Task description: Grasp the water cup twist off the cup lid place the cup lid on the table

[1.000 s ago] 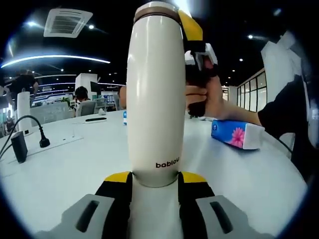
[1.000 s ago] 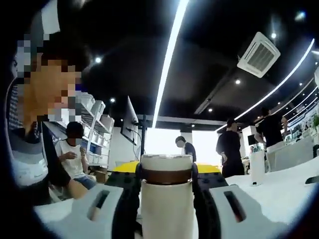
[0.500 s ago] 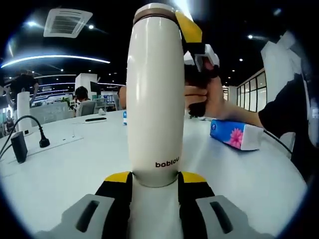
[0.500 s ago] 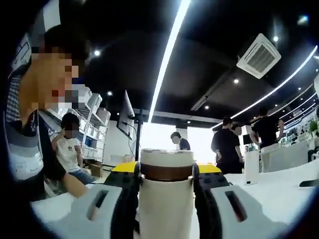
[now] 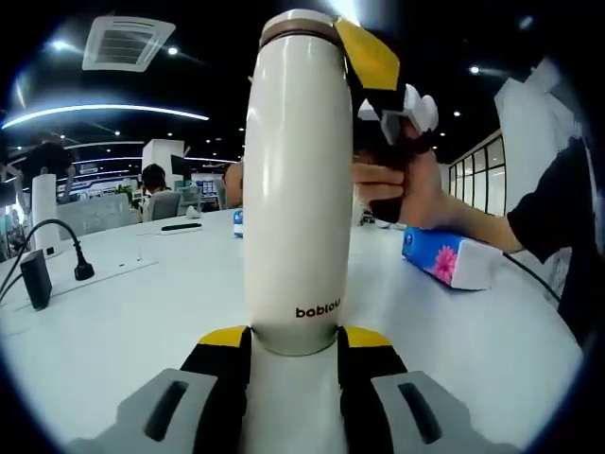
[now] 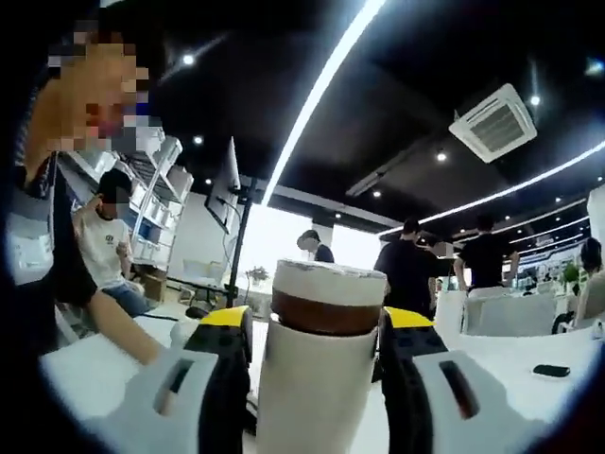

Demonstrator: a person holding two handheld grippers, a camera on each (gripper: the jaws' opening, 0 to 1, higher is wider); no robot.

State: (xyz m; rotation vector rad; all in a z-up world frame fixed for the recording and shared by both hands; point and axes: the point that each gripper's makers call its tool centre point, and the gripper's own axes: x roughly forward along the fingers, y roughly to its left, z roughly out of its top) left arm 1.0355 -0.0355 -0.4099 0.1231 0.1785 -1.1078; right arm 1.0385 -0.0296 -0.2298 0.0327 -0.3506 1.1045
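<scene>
In the left gripper view the left gripper [image 5: 294, 345] is clamped on the base of the cream water cup [image 5: 298, 189], upright over the white desk [image 5: 123, 322]. At the top, the right gripper [image 5: 364, 52] pinches the cup lid [image 6: 327, 295]; its far jaw is hidden. A tissue pack [image 5: 446, 257] lies beyond.

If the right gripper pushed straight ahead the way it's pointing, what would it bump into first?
Nothing new: the right gripper already has the water cup between its jaws, just under the cup lid, so the cup itself blocks the way. Past it, the white table and the people look far off, though depth is hard to judge.
</scene>
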